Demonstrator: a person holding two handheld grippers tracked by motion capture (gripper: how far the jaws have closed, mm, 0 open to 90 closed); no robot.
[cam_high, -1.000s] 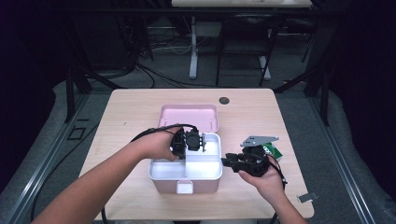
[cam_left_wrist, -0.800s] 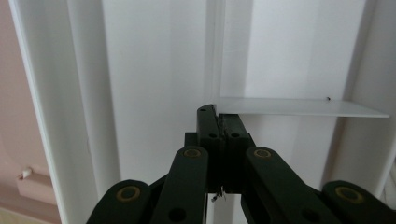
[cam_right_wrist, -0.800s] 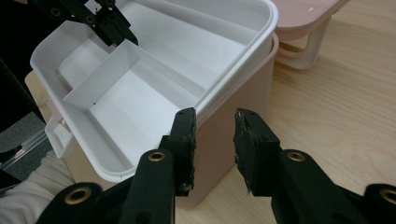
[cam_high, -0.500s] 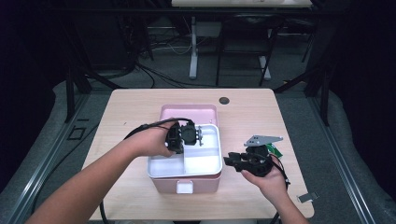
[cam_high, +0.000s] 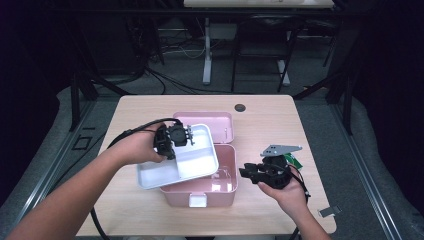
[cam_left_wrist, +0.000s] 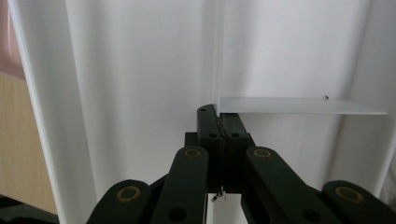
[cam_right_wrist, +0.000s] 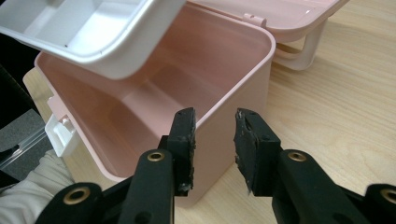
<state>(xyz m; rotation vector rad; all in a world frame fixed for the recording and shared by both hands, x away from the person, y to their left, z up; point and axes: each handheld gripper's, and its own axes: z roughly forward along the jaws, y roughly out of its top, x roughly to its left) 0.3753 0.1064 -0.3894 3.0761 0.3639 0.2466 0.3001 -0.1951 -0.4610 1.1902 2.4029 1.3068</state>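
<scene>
Tabletop (cam_high: 280, 125): pale wood, dark room around it.
Pink box (cam_high: 220, 187): open near the front edge, lid laid back.
White tray (cam_high: 195, 162): lifted, tilted over the box's left side.
Left gripper (cam_high: 176, 136): fingers clenched on the tray's divider!
Right gripper (cam_high: 250, 172): fingers released, just beside the box's right wall.

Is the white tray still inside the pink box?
No, it is out: the left gripper holds the white tray lifted above the pink box.
</scene>
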